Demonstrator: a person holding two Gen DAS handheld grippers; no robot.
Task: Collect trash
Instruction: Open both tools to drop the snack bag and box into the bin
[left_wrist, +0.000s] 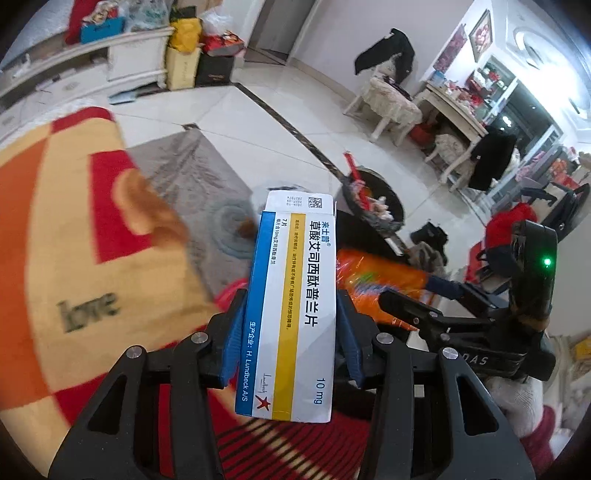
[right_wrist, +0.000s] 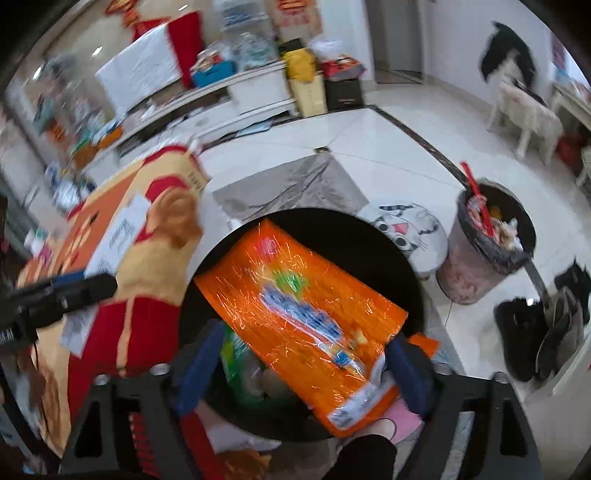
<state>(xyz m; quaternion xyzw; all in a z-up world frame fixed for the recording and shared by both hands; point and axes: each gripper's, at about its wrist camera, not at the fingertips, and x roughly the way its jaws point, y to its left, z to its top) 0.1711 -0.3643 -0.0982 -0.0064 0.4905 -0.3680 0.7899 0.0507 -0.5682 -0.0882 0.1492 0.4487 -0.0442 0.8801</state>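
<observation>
My left gripper (left_wrist: 291, 295) is shut on a white medicine box (left_wrist: 291, 306) with blue and yellow stripes, held upright between the blue pads. In the right wrist view, an orange snack bag (right_wrist: 306, 317) lies tilted across the mouth of a round black bin (right_wrist: 369, 229). My right gripper (right_wrist: 304, 338) stands open around the bag's lower end; its left pad is clear of the bag. A green wrapper (right_wrist: 236, 354) shows inside the bin. In the left wrist view the orange bag (left_wrist: 376, 273) and the black bin (left_wrist: 354, 229) sit just behind the box.
A second bin (right_wrist: 491, 236) with a black liner stands on the tiled floor to the right, full of rubbish with a red stick poking out. A cat-face stool (right_wrist: 406, 229) sits between the bins. An orange-and-red cloth (right_wrist: 147, 258) with papers lies left. Dark shoes (right_wrist: 535, 332) lie far right.
</observation>
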